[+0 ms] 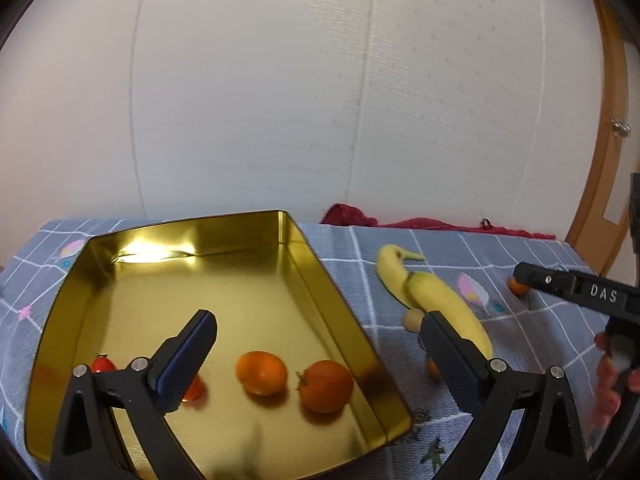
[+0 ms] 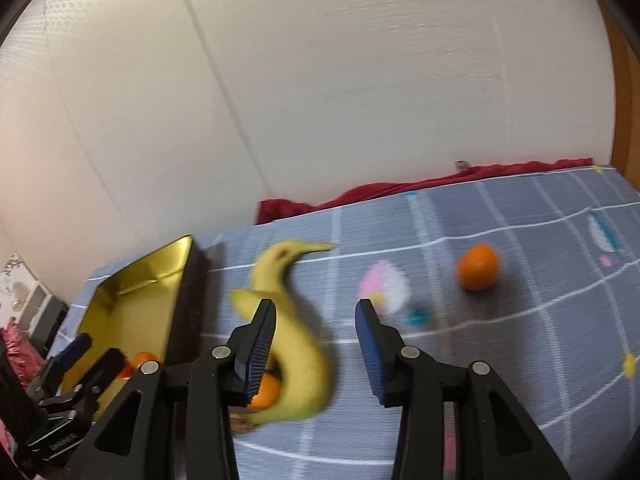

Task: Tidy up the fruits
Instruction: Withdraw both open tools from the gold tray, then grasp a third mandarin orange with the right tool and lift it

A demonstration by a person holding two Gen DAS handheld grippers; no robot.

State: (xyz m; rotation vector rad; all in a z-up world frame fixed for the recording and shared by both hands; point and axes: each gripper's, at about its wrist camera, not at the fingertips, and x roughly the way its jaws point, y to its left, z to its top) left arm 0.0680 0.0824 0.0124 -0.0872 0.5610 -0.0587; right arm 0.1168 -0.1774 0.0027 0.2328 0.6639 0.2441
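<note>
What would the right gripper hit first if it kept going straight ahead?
Probably bare tablecloth. The right gripper stands open and empty; the banana lies left of its line, the orange right. Depth is unclear.

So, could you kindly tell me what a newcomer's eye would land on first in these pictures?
Probably the shiny gold tin on the checked cloth, with two orange fruits and small red tomatoes inside. Next, the two yellow bananas lying just right of it, and a lone orange farther right on the cloth.

gold tin [image 1: 320,276], yellow bananas [image 1: 448,300], grey checked cloth [image 2: 500,216]
</note>
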